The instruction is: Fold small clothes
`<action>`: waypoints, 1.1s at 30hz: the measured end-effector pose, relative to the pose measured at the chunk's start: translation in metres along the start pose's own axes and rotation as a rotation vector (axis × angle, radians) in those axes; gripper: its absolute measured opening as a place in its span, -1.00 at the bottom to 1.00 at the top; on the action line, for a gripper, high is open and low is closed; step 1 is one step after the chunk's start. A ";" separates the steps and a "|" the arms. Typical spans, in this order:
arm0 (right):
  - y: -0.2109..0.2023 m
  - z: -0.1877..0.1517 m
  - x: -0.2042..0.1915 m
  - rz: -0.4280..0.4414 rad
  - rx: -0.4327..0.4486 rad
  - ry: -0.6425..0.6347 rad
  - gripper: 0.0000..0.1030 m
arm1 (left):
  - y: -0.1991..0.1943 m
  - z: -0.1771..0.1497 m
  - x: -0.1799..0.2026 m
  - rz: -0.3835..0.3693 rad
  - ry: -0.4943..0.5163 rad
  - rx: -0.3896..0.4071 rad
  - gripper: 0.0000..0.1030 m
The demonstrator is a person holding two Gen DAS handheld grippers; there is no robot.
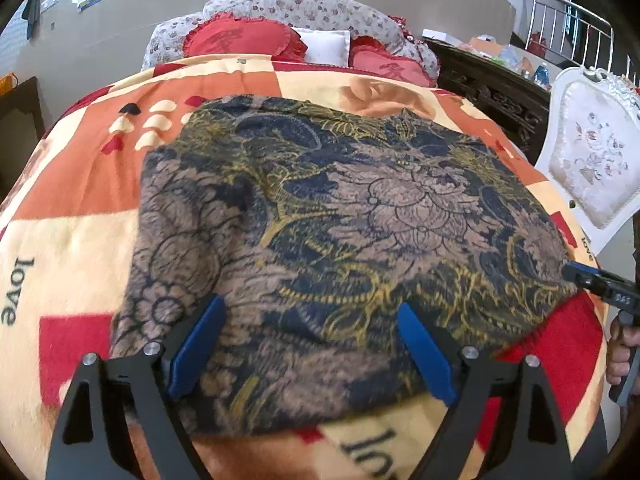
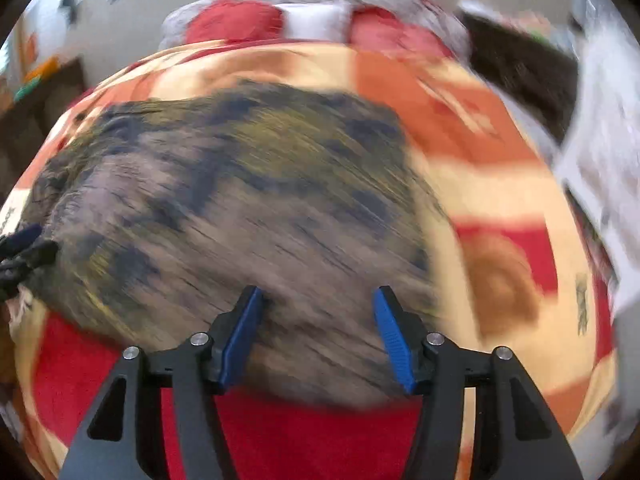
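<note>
A small garment [image 1: 320, 240] with a brown, navy and gold floral print lies spread flat on a red, orange and cream blanket [image 1: 72, 240]. My left gripper [image 1: 312, 312] is open, its blue fingers over the garment's near edge. My right gripper [image 2: 318, 296] is open over the garment [image 2: 240, 200] near its front edge; that view is motion-blurred. The right gripper also shows in the left wrist view [image 1: 600, 280] at the garment's right edge. The left gripper [image 2: 24, 248] shows at the left edge of the right wrist view.
Red cushions [image 1: 240, 40] and a white pillow [image 1: 328, 44] lie at the bed's head. A dark carved cabinet [image 1: 500, 92] and a white upholstered chair [image 1: 592, 152] stand to the right. A dark table [image 1: 20, 112] stands to the left.
</note>
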State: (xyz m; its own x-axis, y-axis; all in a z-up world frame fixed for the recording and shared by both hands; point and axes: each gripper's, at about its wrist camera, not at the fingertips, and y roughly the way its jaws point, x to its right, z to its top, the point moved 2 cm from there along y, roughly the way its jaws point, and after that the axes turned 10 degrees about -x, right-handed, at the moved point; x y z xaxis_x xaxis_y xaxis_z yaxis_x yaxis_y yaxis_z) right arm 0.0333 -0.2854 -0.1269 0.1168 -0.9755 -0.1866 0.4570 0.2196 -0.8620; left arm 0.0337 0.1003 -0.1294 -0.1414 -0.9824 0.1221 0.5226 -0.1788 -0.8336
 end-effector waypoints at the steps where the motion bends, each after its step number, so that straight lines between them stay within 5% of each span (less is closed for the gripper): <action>1: -0.005 -0.005 0.007 0.028 0.004 0.005 0.43 | -0.003 -0.001 -0.001 0.003 -0.007 0.002 0.72; 5: -0.022 0.000 -0.001 -0.088 -0.036 -0.072 0.36 | -0.021 0.013 -0.006 0.012 -0.047 -0.002 0.55; 9: -0.048 0.039 -0.041 -0.103 0.084 -0.137 0.34 | -0.029 0.069 -0.004 0.083 -0.046 0.071 0.58; 13: -0.012 0.082 -0.104 -0.084 0.042 -0.212 0.34 | 0.022 0.114 -0.021 0.143 -0.138 -0.032 0.52; 15: 0.018 0.096 -0.117 -0.096 -0.011 -0.214 0.34 | 0.051 0.109 -0.036 0.194 -0.176 -0.121 0.30; 19: 0.053 0.099 -0.087 -0.141 -0.102 -0.177 0.32 | 0.049 0.083 -0.034 0.246 -0.066 -0.060 0.29; 23: 0.037 0.086 -0.037 -0.072 -0.074 -0.160 0.13 | 0.043 0.074 -0.046 0.186 -0.113 -0.037 0.28; 27: 0.026 0.064 -0.003 -0.004 -0.093 -0.112 0.14 | 0.042 0.075 -0.041 0.211 -0.095 -0.042 0.29; 30: 0.011 0.065 -0.008 -0.068 -0.104 -0.089 0.14 | 0.025 0.076 -0.035 0.205 -0.120 -0.044 0.29; 33: -0.009 0.068 -0.040 -0.080 -0.057 -0.118 0.14 | -0.009 0.062 -0.017 0.113 -0.130 0.023 0.34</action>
State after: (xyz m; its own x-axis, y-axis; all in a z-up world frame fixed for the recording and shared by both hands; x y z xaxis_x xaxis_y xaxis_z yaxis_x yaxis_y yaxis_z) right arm 0.0847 -0.2468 -0.0795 0.1861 -0.9805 -0.0624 0.4182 0.1365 -0.8980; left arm 0.0836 0.1154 -0.0908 0.0285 -0.9947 0.0983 0.5487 -0.0667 -0.8334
